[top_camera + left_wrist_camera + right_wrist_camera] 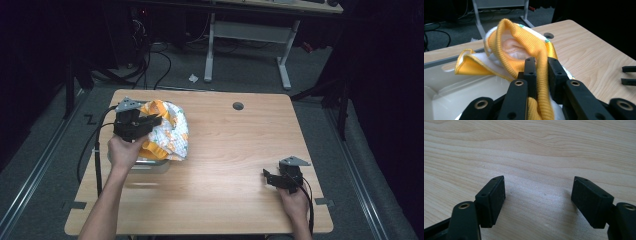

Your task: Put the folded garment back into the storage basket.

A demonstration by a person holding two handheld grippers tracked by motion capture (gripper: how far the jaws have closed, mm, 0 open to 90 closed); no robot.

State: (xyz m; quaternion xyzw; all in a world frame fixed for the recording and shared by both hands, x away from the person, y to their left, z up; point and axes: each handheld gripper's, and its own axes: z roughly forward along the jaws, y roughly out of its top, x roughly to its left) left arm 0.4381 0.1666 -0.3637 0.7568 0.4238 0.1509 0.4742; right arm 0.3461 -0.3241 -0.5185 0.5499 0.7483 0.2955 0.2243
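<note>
Clamped on a band of yellow ribbed cloth, the left gripper (541, 65) has its two black jaws pressed against either side of the fabric, as the left gripper view shows. That band is the edge of a small garment (167, 131), white with an orange and green print and yellow trim, which is bunched in a heap at the left side of the wooden table (225, 165). In the high view the left gripper (154, 120) sits over the left part of the heap, held by the person's left hand (122, 151). Part of the garment hangs over a pale tray (451, 87), whose shallow white basin lies beneath the jaws in the left gripper view; its rim (150, 164) peeks out under the cloth on the side nearer the person.

Well apart from the garment, near the table's right front corner, the right gripper (265, 177) rests low over bare wood in the right hand (296, 201). Its jaws (539, 200) stand wide apart with nothing between them, only wood grain behind.

A round grommet hole (238, 106) lies in the tabletop beyond the garment, toward the far edge.
</note>
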